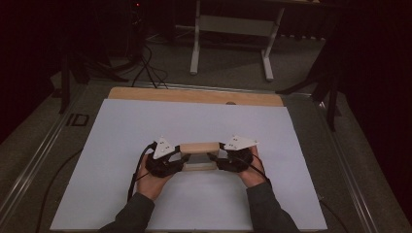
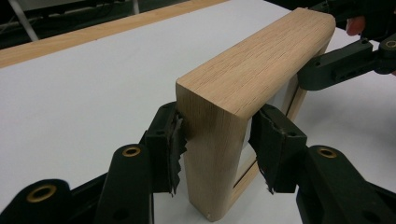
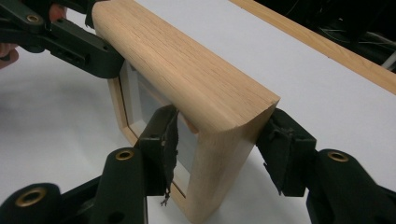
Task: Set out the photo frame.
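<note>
Wooden frame (image 1: 199, 147) sits upright on the white sheet (image 1: 121, 145), roughly mid-table, long side running left-right, with me holding one end in each tool. Left gripper (image 1: 180, 156) has its jaws straddling the left end post; in the left gripper view (image 2: 219, 154) the toothed pad (image 2: 176, 144) touches one face and the other pad sits against the opposite face, so I read it as pinching the frame (image 2: 233, 102), not hanging loose. Right gripper (image 1: 217, 155) does the same on the right end; in the right gripper view (image 3: 215, 154) both pads flank the corner post of the frame (image 3: 187, 70), the near pad (image 3: 169, 140) on the inner, glass-side face and the other on the outer face. Both jaw sets are spread fairly wide simply because the wood is thick. The bottom edge looks to be on or just above the sheet, can't tell which. My read: this is the two-handed grasp step, the grip set and the frame not yet carried anywhere. Next move needs both hands travelling together at the same rate, keeping the frame level and not twisting, since the pads bite only the end posts and uneven pull could rack the corners or let one end slip.
</note>
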Demonstrator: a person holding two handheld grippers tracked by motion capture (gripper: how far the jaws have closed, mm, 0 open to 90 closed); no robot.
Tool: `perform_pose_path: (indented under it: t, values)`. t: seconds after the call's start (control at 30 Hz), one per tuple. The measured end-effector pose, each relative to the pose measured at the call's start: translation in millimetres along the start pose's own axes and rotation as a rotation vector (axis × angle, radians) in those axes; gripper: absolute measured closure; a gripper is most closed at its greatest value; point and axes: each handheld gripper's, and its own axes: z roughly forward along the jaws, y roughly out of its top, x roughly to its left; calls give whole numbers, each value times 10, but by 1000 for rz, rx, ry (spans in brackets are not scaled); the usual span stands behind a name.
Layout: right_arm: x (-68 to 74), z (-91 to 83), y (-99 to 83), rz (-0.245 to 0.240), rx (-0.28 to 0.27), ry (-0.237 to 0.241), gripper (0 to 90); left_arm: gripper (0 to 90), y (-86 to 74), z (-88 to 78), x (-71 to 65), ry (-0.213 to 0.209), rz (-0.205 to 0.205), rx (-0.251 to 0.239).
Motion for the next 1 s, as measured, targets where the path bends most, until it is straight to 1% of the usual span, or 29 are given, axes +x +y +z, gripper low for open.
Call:
perform_pose_path:
  t: [0.2, 0.23, 0.3, 0.43, 0.5, 0.6, 0.77, 0.83, 1.0]
  values:
    - [11, 36, 21, 0, 8, -9, 487, 540, -4, 8, 44, 0, 12, -7]
    - [8, 48, 30, -1, 12, -14, 486, 540, 2, 13, 56, 2, 22, -4]
    - [9, 56, 33, 3, 13, -17, 485, 540, 4, 18, 62, 4, 28, -4]
    - [1, 83, 44, 8, 16, -30, 484, 541, -1, 44, 108, -7, 21, -21]
    - [-5, 96, 48, 9, 14, -34, 483, 540, 1, 52, 126, -6, 24, -22]
    - [-4, 111, 59, 10, 16, -41, 481, 539, 12, 62, 142, 2, 29, -20]
    - [-10, 171, 97, 4, 20, -65, 476, 535, 48, 87, 184, 26, 44, -14]
    - [-24, 193, 105, 7, 17, -68, 475, 533, 60, 96, 202, 30, 46, -14]
    - [-46, 239, 121, 27, 8, -72, 468, 529, 72, 124, 237, 37, 33, -20]
